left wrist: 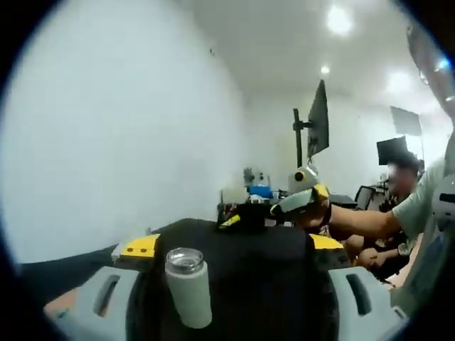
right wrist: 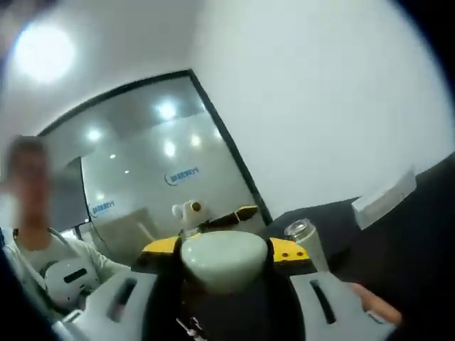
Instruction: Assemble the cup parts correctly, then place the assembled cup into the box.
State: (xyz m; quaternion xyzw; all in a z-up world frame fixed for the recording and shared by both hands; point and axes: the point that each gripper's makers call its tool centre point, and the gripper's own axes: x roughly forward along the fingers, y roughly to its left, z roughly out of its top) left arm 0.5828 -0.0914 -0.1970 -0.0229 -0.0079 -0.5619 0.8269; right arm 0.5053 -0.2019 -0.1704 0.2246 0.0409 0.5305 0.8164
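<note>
Office or lab workroom, plain white walls [left wrist: 106, 128], recessed ceiling lights [left wrist: 339, 20], monitor on a tall arm [left wrist: 317, 121], seated person at a desk [left wrist: 398, 206], black-covered table [left wrist: 263, 249], frosted glass partition with a logo [right wrist: 163, 185].

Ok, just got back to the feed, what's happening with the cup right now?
A person is working with two handheld grippers. The right gripper is shut on a pale rounded cup lid, held up off the black table. The open-topped grey cup body stands upright on the table, seen between the jaws of the left gripper, though whether they touch it can't be told. The lid is not yet on the cup. A small white box sits at the table's far edge.
</note>
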